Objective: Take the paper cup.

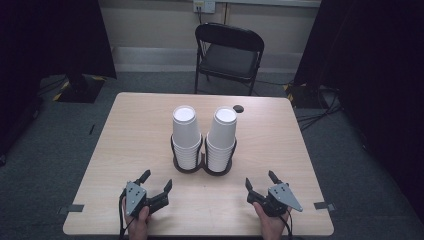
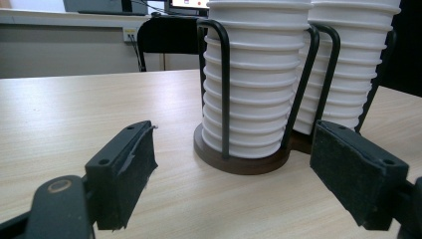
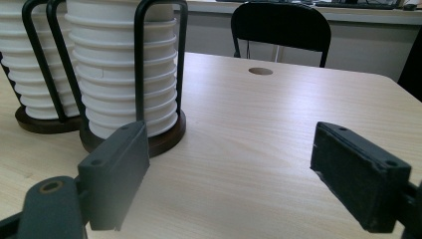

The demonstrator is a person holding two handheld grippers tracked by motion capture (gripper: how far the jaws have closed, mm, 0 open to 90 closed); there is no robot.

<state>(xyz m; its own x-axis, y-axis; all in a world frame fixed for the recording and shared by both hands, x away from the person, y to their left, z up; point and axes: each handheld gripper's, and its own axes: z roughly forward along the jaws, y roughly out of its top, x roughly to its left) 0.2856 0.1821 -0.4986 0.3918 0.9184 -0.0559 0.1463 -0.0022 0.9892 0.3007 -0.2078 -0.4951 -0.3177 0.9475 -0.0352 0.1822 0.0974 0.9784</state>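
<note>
While both my hands rest at the near edge of the desk (image 1: 150, 125), this is how things stand, all placed against the cup holder.

Landmark: the dark double cup holder (image 1: 202, 167) stands upright near the middle of the desk, its two round bases touching each other.

Left cup stack (image 1: 186, 135): white cups nested upside down inside the holder's left ring, black wire hoops around them.

Right cup stack (image 1: 221, 137): the same, in the holder's right ring, just beside the left stack.

Left gripper (image 1: 156, 182): on the near side of the holder and off to its left, apart from it, pointing toward it.

Left jaws: spread wide, nothing between the pads; in the left gripper view the left cup stack (image 2: 256, 74) and its base stand beyond the gap, ahead of the jaws and untouched.

Right gripper (image 1: 260, 181): on the near side of the holder and off to its right, apart from it.

Right jaws: spread wide, holding nothing; in the right gripper view the right cup stack (image 3: 124, 69) stands beyond my left-hand jaw, with bare desk ahead of the gap.

Chair (image 1: 229, 52): on the floor beyond the holder, past the desk's far edge.
</note>
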